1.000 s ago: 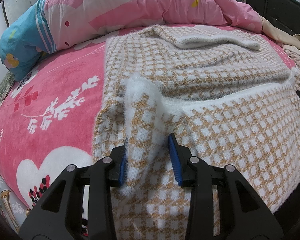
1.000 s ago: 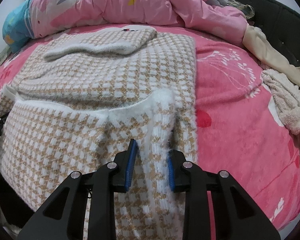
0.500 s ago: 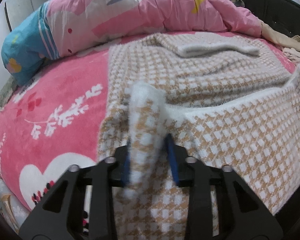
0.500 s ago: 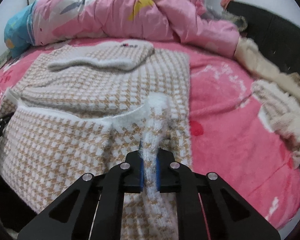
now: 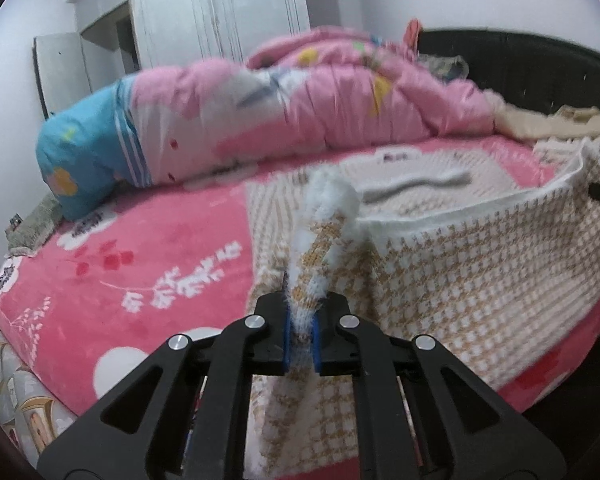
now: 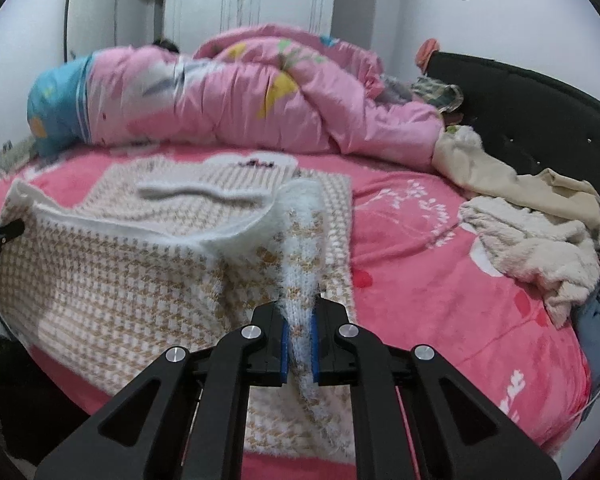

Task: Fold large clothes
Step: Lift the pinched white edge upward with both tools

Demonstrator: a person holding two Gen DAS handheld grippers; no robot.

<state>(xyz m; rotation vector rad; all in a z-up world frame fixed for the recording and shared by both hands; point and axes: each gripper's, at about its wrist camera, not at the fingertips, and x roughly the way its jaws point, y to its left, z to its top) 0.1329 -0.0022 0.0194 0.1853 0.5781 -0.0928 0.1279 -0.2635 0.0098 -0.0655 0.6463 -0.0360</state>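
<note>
1. Gripping a bunched hem corner of the houndstooth sweater (image 5: 460, 280), the left gripper (image 5: 300, 344) has its jaws closed tight on the fabric; a second ago they stood open astride it.
2. The right gripper (image 6: 300, 348) is likewise clamped on the opposite hem corner (image 6: 300, 280), where earlier its jaws were apart.
3. Both cameras now sit higher and more level than before: the lifted white hem (image 6: 140, 228) stretches between the grippers, raised off the lower layer.
4. The sweater lies on the pink floral blanket (image 5: 120, 264), its far part flat, a folded sleeve (image 6: 204, 194) across it.
5. A small dark label (image 6: 256, 164) near the collar is possibly printed; blur prevents reading.
6. Beyond: pink duvet (image 6: 240, 104), cream clothes (image 6: 532, 236), dark headboard (image 6: 540, 112), white wardrobe (image 5: 220, 12).
</note>
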